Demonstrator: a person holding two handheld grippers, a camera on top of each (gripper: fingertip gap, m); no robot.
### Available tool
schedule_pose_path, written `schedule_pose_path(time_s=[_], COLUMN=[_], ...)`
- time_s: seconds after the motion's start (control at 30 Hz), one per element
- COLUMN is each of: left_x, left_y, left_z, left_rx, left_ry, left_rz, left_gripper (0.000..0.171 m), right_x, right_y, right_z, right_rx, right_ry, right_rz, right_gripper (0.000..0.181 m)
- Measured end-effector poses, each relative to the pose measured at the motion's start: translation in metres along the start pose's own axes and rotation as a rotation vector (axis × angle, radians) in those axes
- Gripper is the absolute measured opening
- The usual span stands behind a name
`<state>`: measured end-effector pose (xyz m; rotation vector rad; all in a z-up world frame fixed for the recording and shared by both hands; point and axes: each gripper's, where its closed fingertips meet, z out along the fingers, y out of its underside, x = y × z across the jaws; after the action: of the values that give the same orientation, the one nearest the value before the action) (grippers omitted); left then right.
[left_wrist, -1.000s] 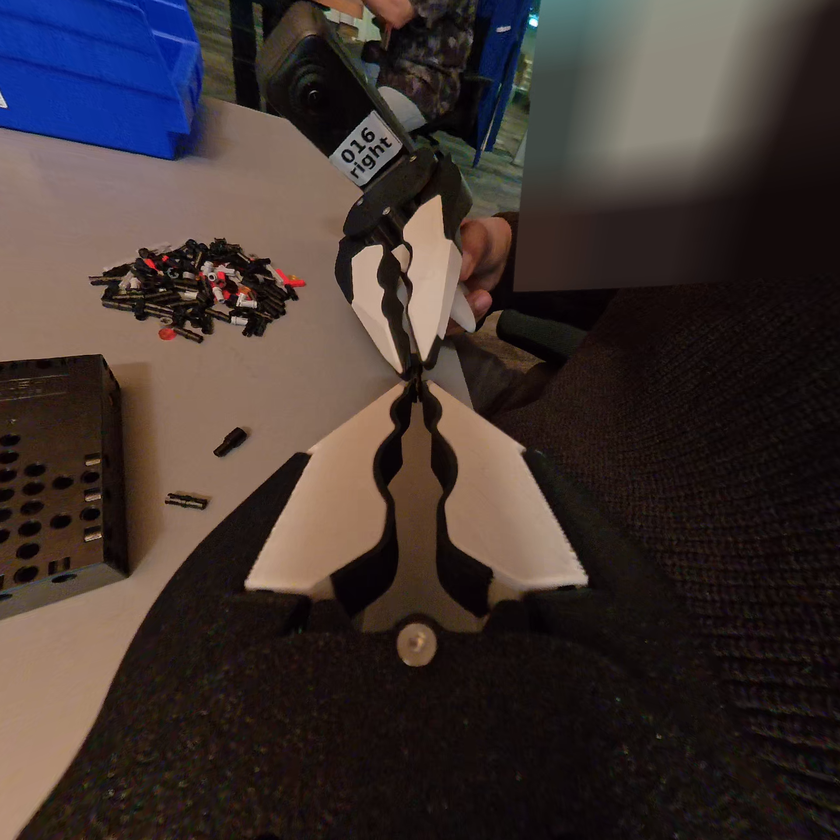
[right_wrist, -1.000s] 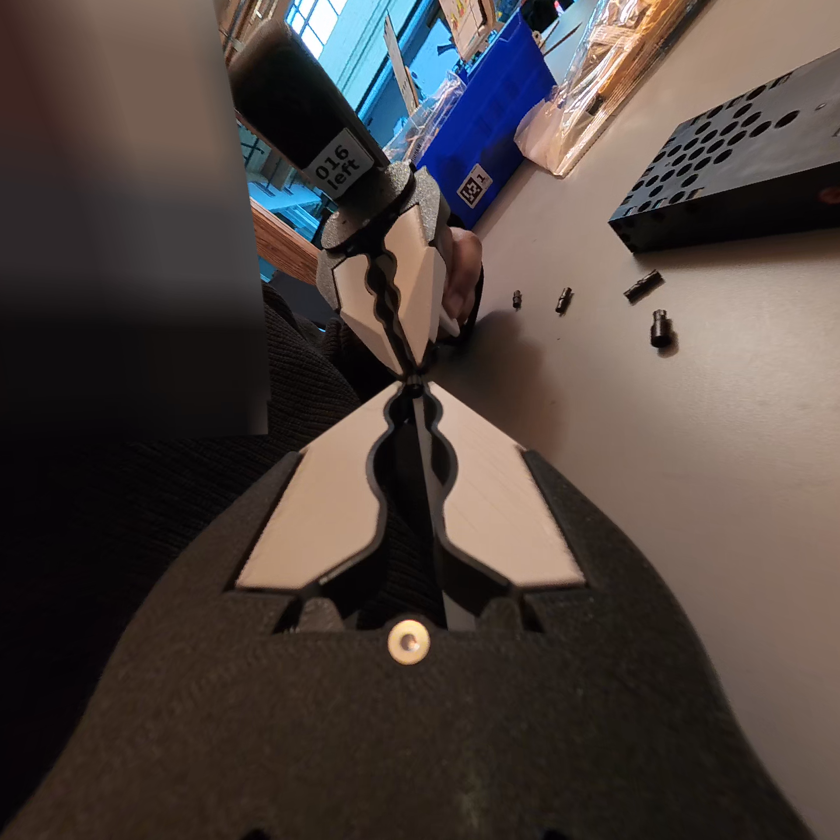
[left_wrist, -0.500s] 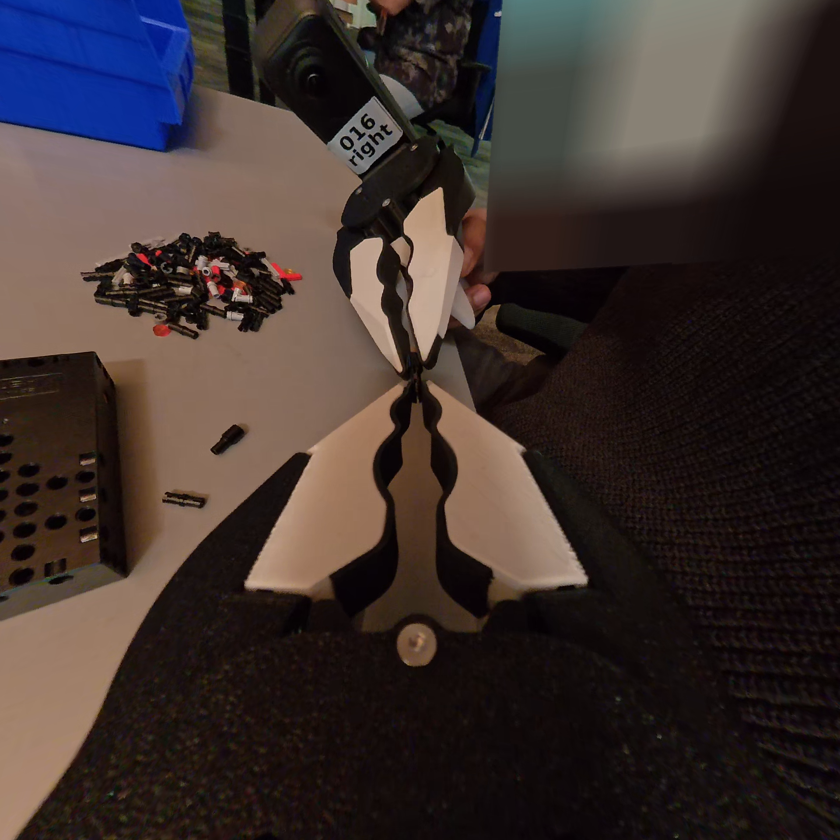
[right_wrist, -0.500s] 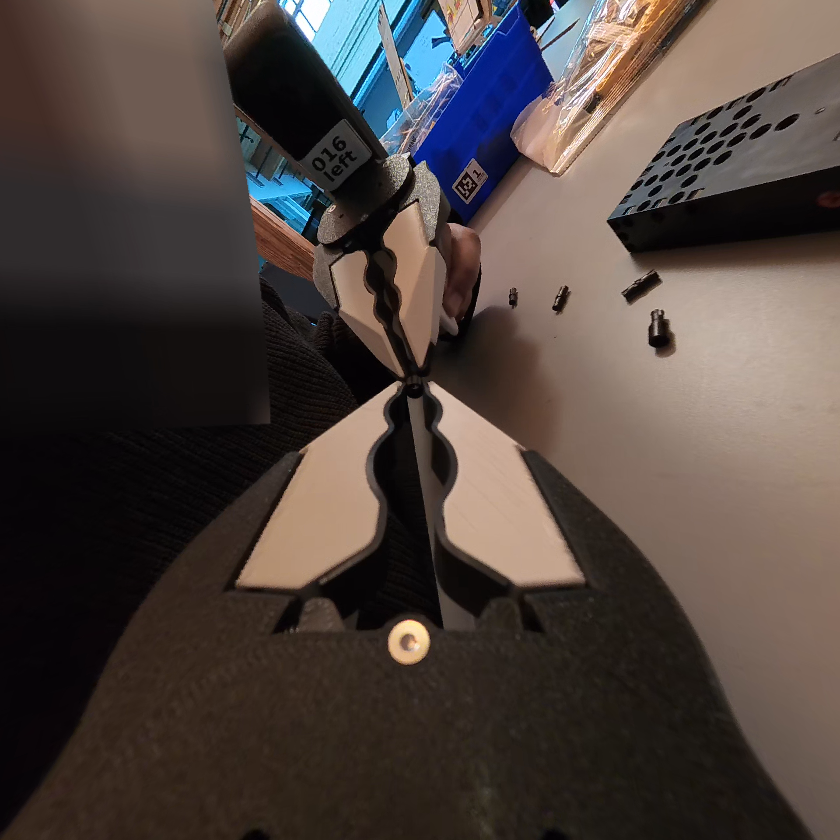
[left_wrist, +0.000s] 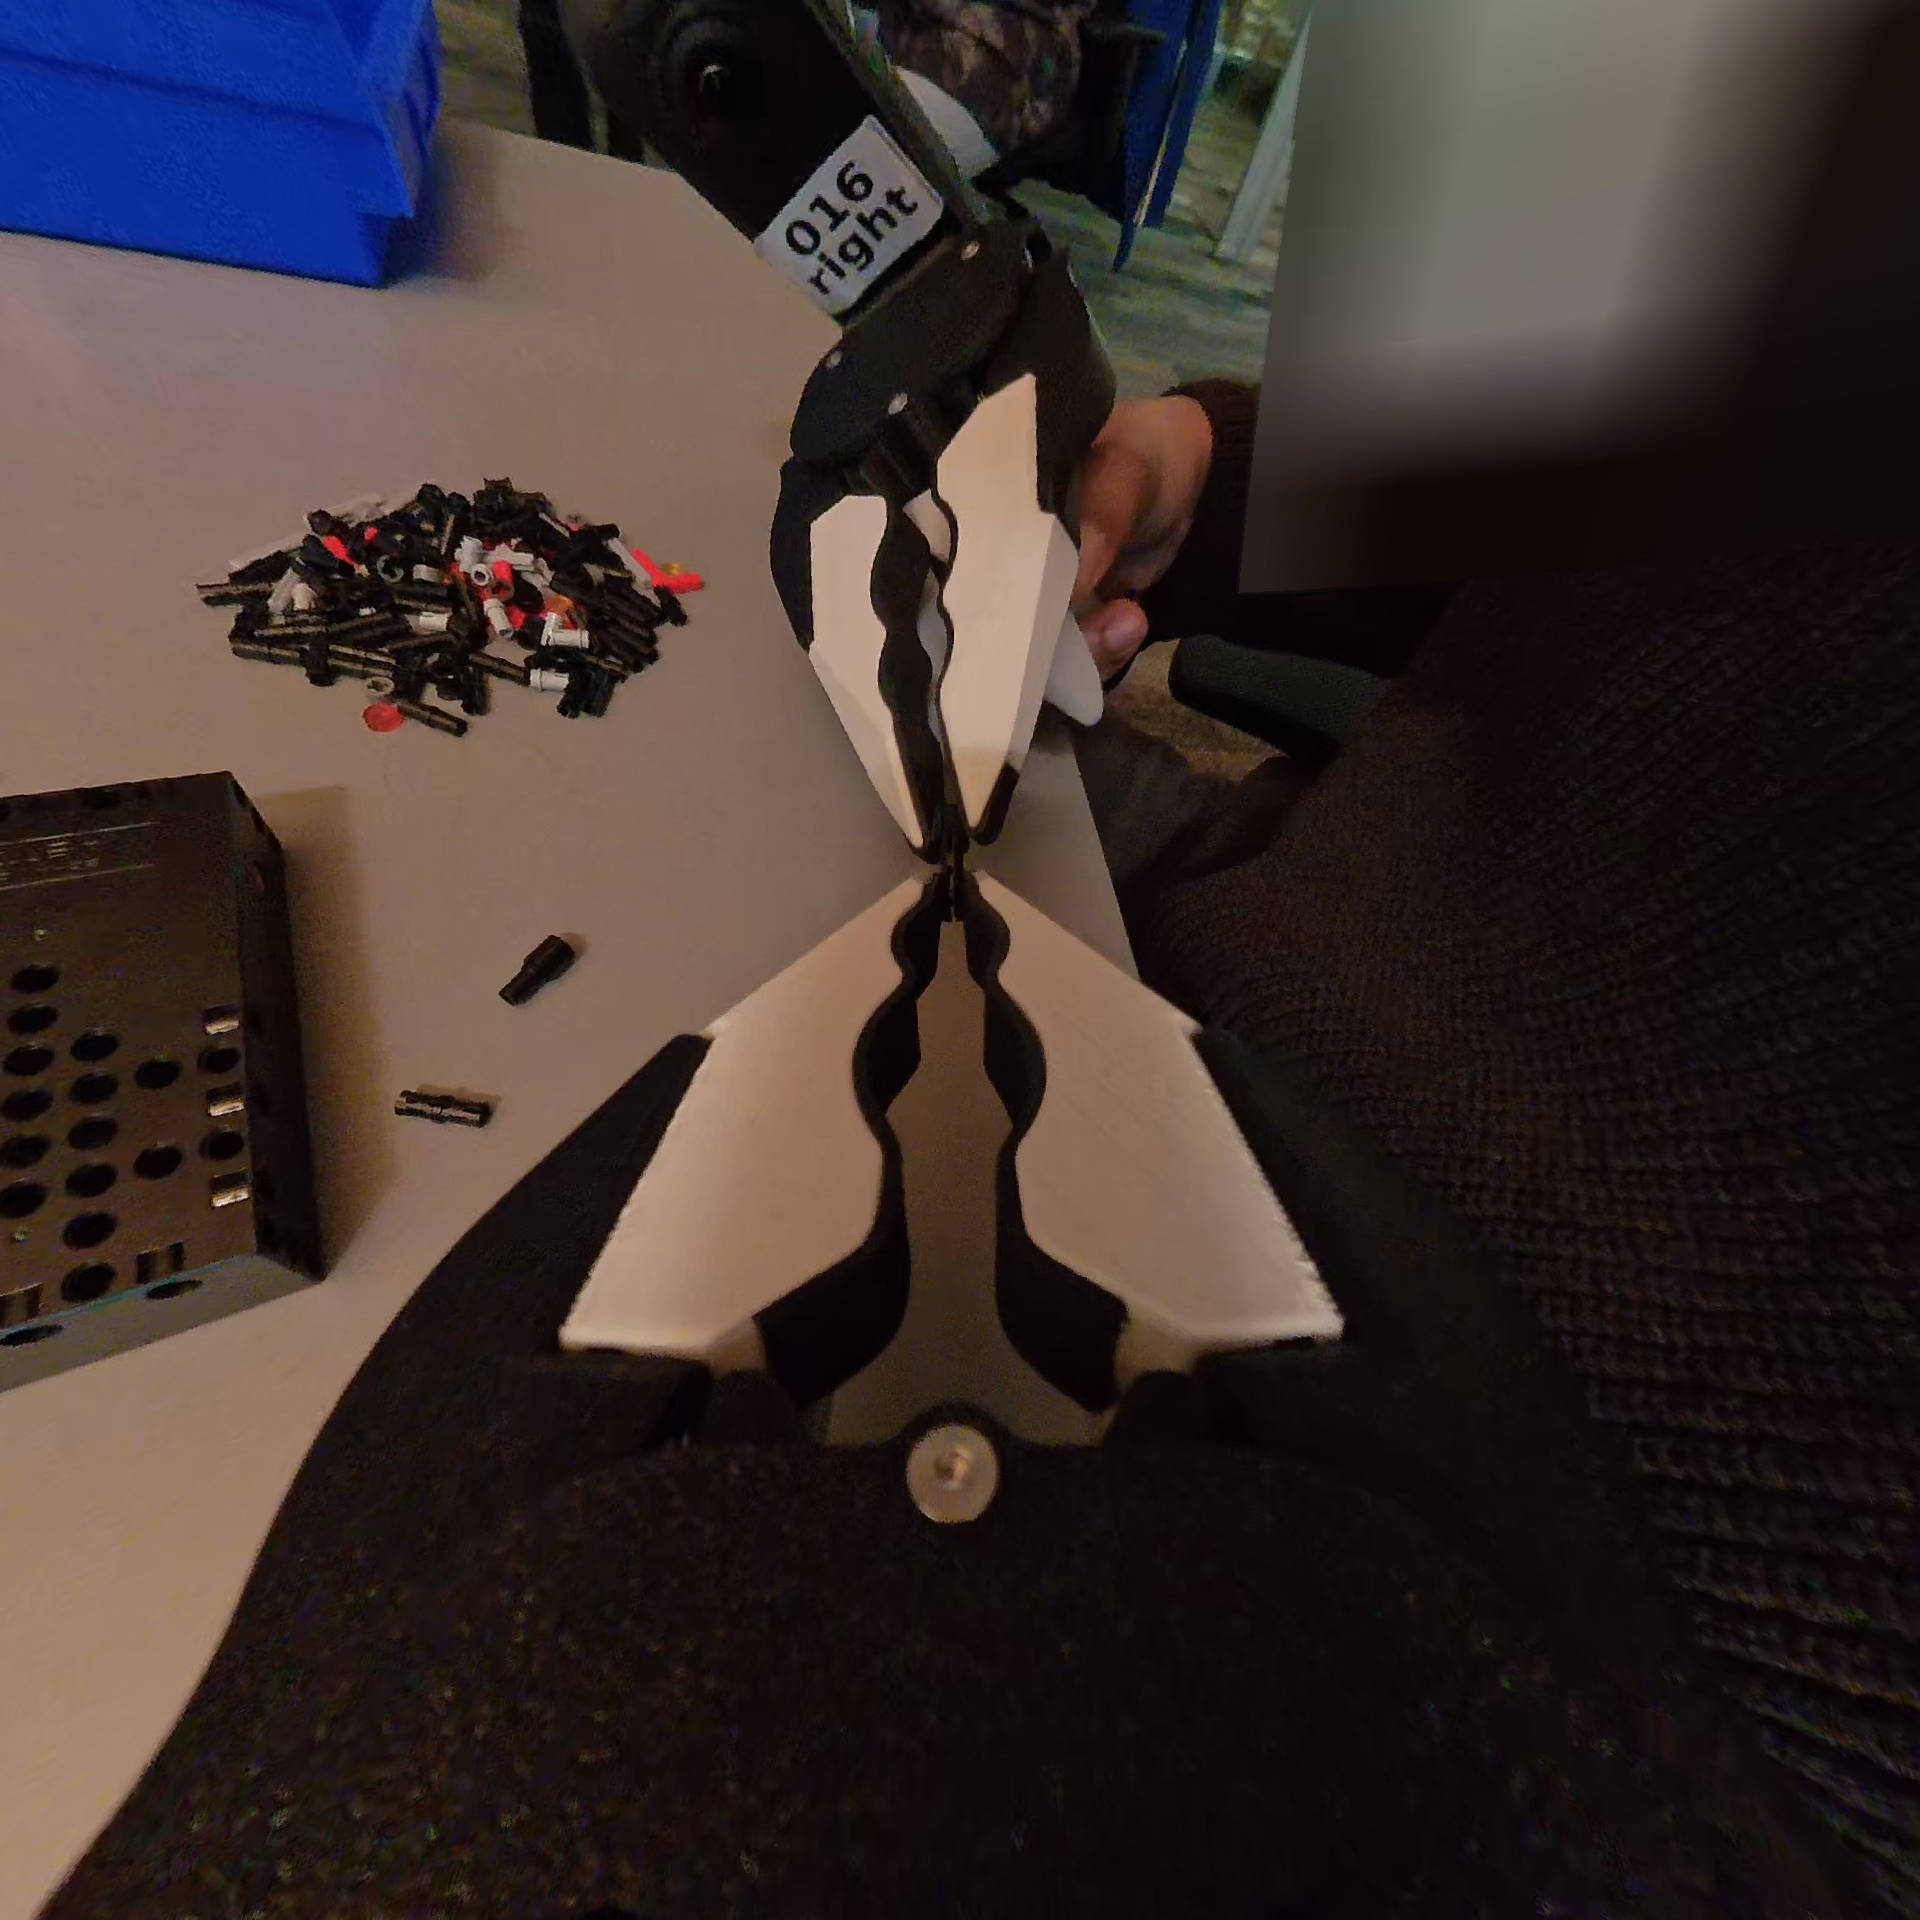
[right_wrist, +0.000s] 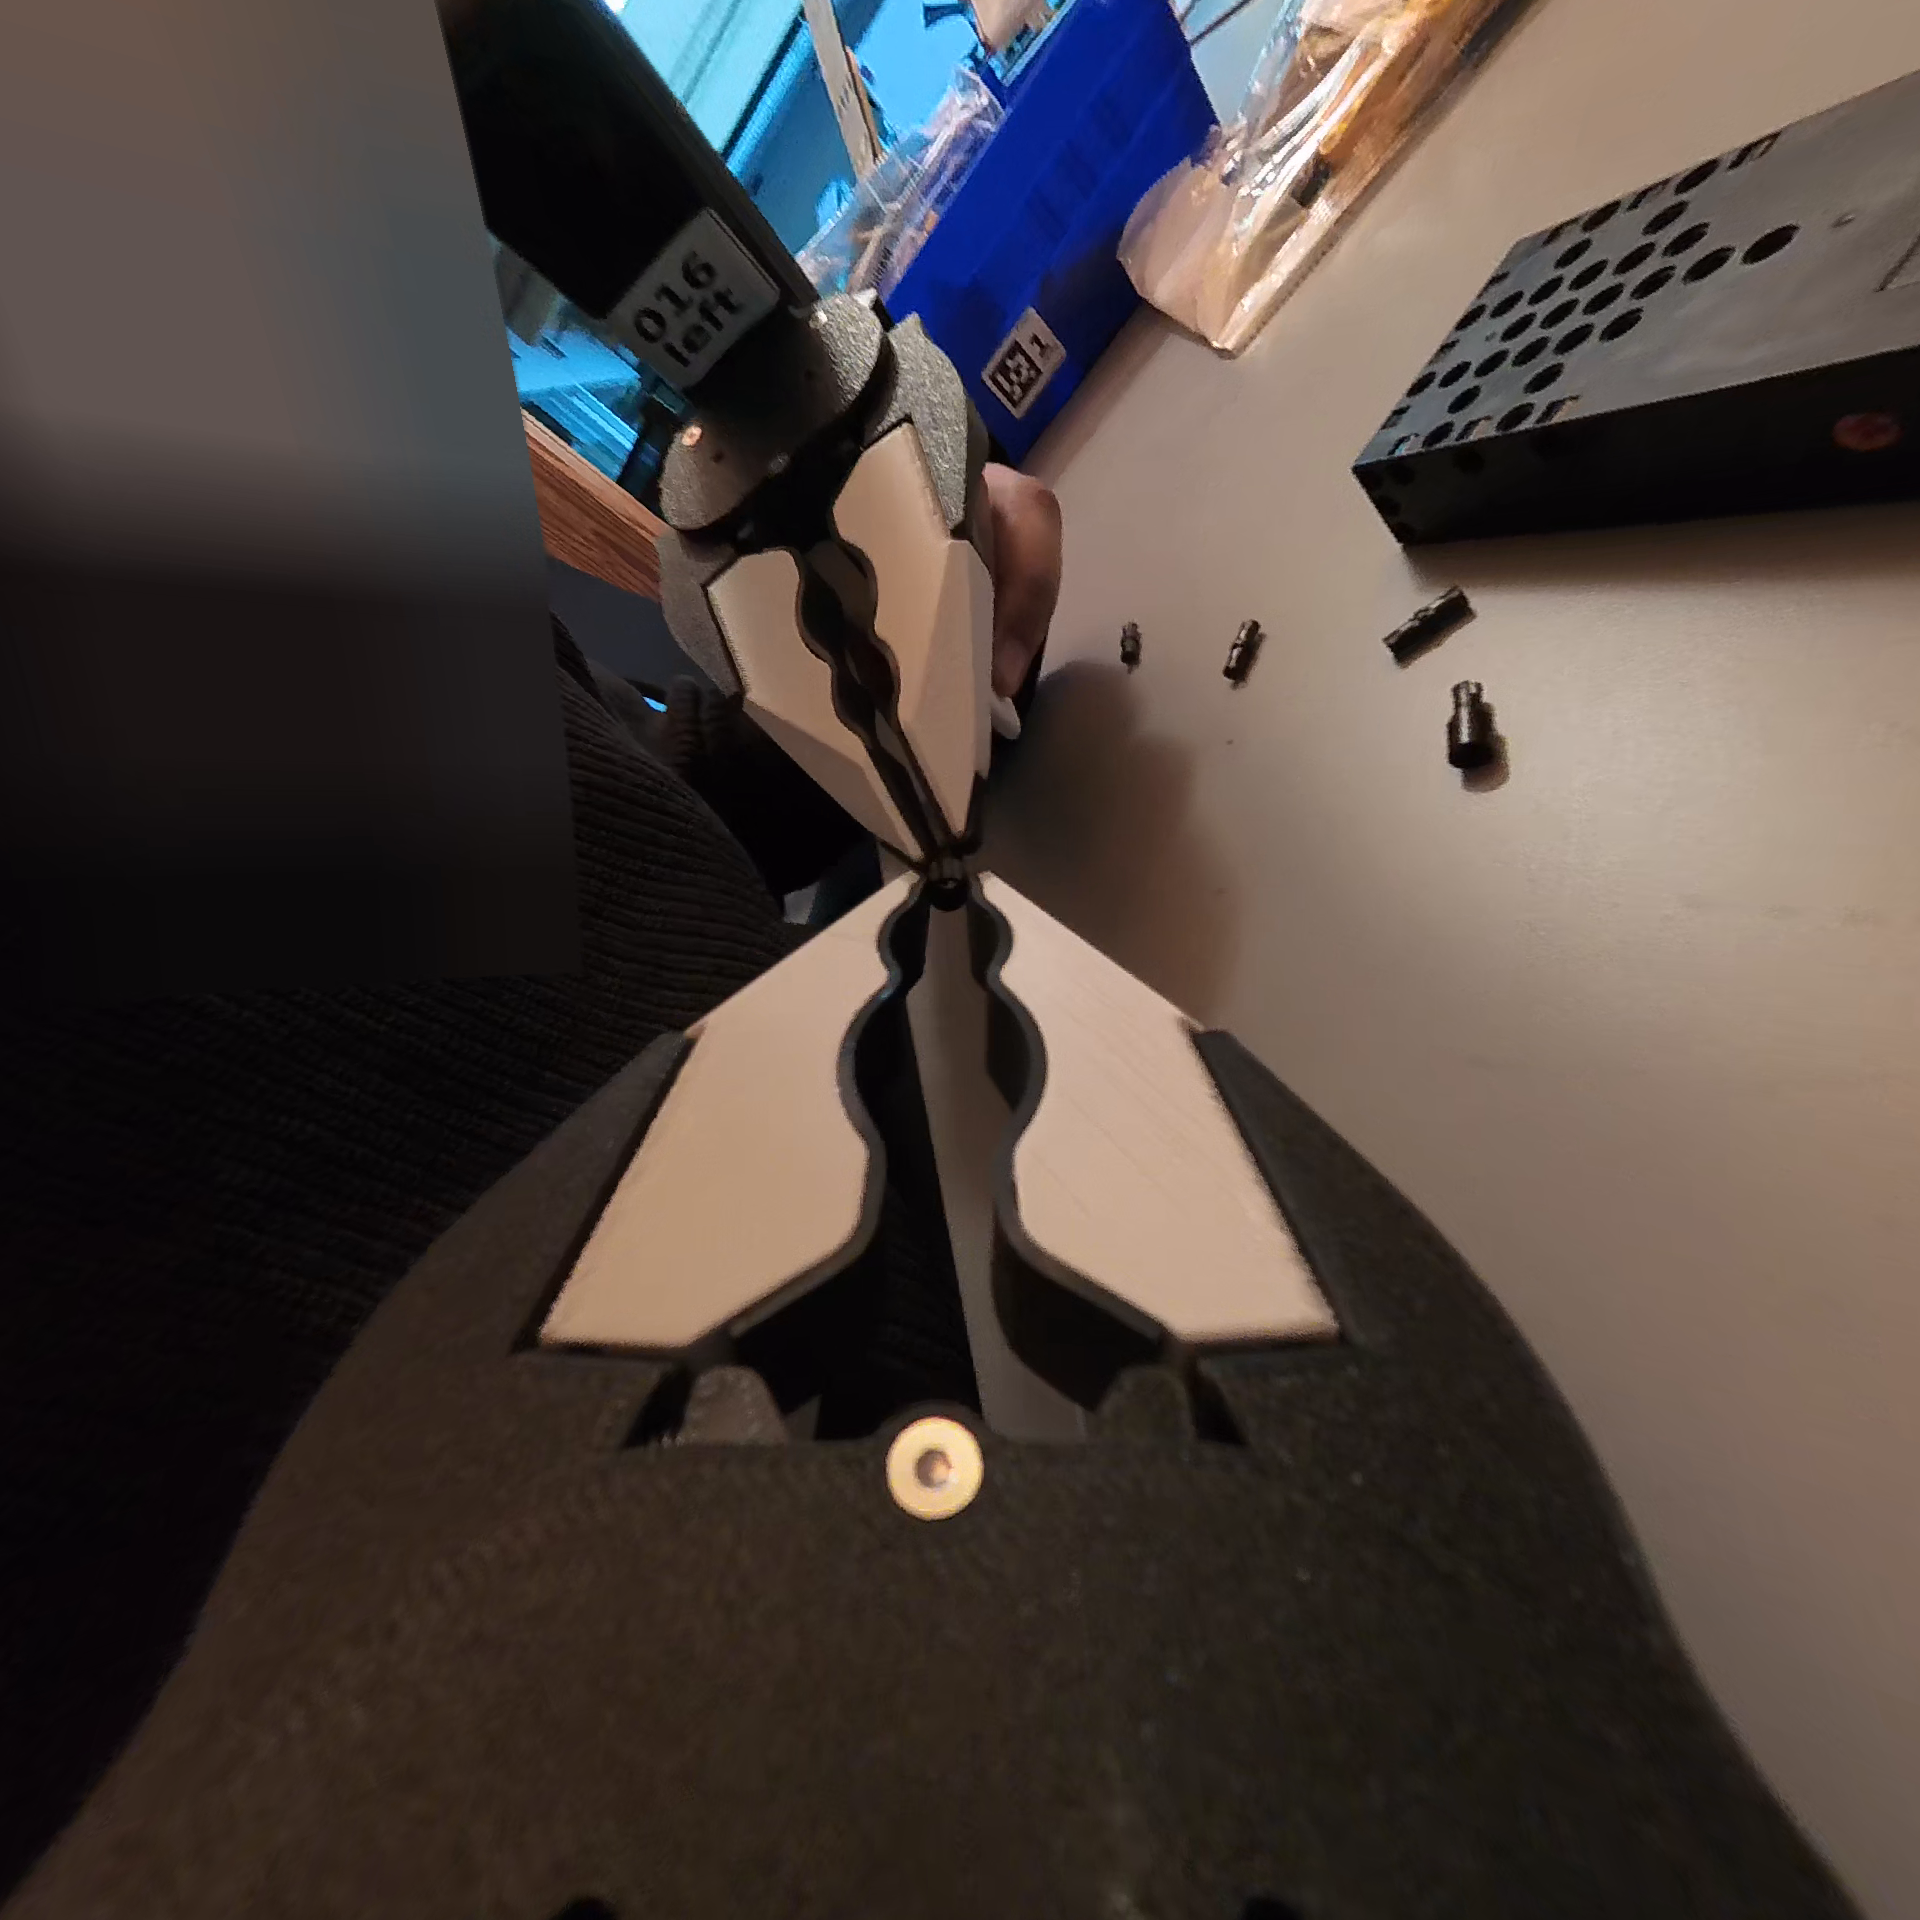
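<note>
My left gripper (left_wrist: 951, 891) and my right gripper (right_wrist: 945, 891) meet tip to tip just off the near edge of the grey table (left_wrist: 623, 416). Both are shut, and a small black pin (left_wrist: 948, 857) is pinched between the two pairs of tips; it also shows in the right wrist view (right_wrist: 945, 883). The right gripper (left_wrist: 948, 831) comes down from above in the left wrist view, held by a hand (left_wrist: 1143, 520). The left gripper (right_wrist: 938, 847) shows likewise in the right wrist view. Most of the pin is hidden by the fingers.
A pile of small black, red and grey pins (left_wrist: 447, 613) lies on the table. A black perforated block (left_wrist: 125, 1060) (right_wrist: 1662, 364) sits nearby, with loose black pins (left_wrist: 537, 968) (left_wrist: 444, 1108) (right_wrist: 1468, 717) beside it. Blue bins (left_wrist: 208, 135) stand behind. A dark knit sweater (left_wrist: 1558, 1039) is close.
Both grippers stay shut and tip to tip. The right gripper's body has tilted slightly upward in the left wrist view; the table things have barely shifted.
</note>
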<state>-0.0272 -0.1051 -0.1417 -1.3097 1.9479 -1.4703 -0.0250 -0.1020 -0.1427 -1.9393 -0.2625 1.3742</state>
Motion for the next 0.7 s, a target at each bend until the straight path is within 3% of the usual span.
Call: schedule_pose_path(time_s=[0.5, 0.7], left_x=[-0.001, 0.0], left_y=[0.02, 0.02], left_z=[0.007, 0.007], left_rx=[-0.131, -0.128], left_ry=[-0.024, -0.025], left_rz=[0.032, 0.036], left_gripper=[0.002, 0.002], right_x=[0.012, 0.012], right_y=[0.016, 0.016], right_z=[0.005, 0.005], right_rx=[-0.113, -0.122], right_ry=[0.085, 0.079], right_rz=[-0.015, -0.005], right_gripper=[0.006, 0.006])
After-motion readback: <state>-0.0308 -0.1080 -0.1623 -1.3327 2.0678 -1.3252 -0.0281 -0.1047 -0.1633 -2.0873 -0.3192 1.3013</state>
